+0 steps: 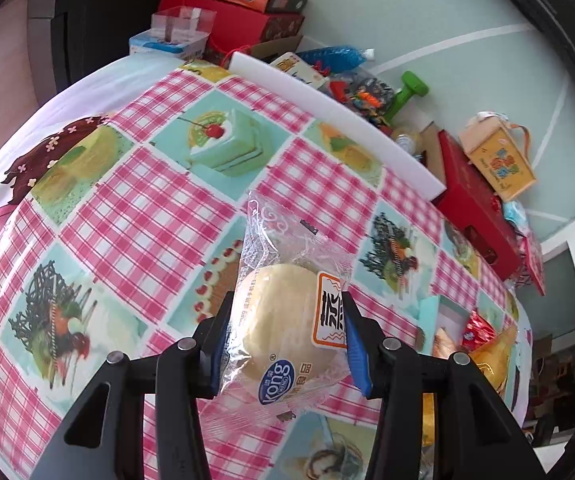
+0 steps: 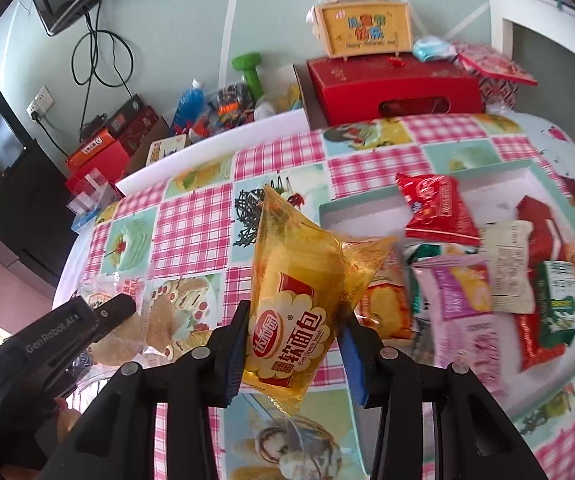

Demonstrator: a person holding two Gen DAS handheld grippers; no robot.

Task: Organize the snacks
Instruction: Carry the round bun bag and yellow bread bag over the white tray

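Note:
My left gripper (image 1: 287, 316) is shut on a clear-wrapped round bun (image 1: 283, 320), held above the checked tablecloth (image 1: 135, 216). My right gripper (image 2: 293, 320) is shut on a yellow soft-bread packet (image 2: 299, 292), held above the table. To its right a white box (image 2: 367, 208) holds several snack packets: a red one (image 2: 435, 208), a pink one (image 2: 463, 300), a white one (image 2: 511, 264) and a green-red one (image 2: 555, 312). The left gripper's body (image 2: 47, 344) and its bun's wrapper (image 2: 127, 320) show at the lower left of the right wrist view.
Behind the table's white foam edge (image 1: 327, 104) lie red boxes (image 2: 395, 88), a yellow gift box (image 2: 363, 28), a green dumbbell (image 2: 249, 70), a blue bottle (image 2: 189, 104) and toys. A black cabinet (image 2: 19, 200) stands at the left.

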